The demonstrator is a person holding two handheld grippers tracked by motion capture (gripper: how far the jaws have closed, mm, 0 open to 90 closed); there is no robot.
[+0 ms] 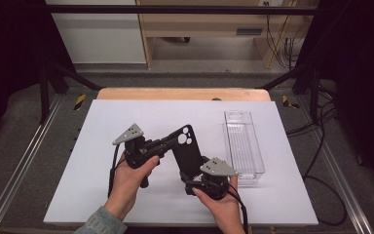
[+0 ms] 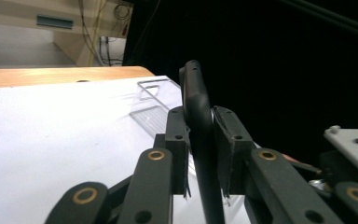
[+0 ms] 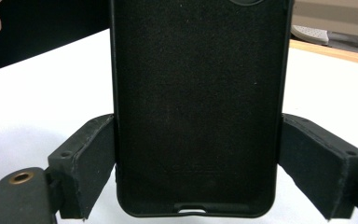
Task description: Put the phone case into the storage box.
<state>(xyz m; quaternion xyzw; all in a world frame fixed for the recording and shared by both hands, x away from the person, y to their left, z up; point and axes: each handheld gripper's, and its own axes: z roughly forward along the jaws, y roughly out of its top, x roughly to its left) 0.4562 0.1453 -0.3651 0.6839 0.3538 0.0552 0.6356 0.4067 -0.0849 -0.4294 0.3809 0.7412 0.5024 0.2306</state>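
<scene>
Both tongs are holding a black phone case point(image 1: 187, 151) up off the white table point(image 1: 126, 122), a little nearer the front edge than the back and just right of the middle. The right tongs point(image 1: 191, 176) are gripping the case across its width at the lower end: in the right gripper view the two pads point(image 3: 91, 163) are pressing on the case's point(image 3: 198, 107) long sides, with its soft inner face turned to the camera and the port cut-out at the bottom. The left tongs point(image 1: 175, 140) are coming in from the left and pinching the upper end near the camera cut-out; in the left gripper view the case point(image 2: 196, 121) is standing edge-on between the pads point(image 2: 177, 140), the left pad lying on it and the right one looking to touch it too, though a thin gap there cannot be ruled out. So the pick-up is done and the case is being shared between two grips, which I judge to be a handover or a regrip in the air. A clear tray point(image 1: 243, 146) is lying empty along the table's right edge, just beside the right hand point(image 1: 221, 207), and it seems the likely place for the case. If so, what is left is one grip letting go, the carry over to the tray, and setting the case down inside it.
</scene>
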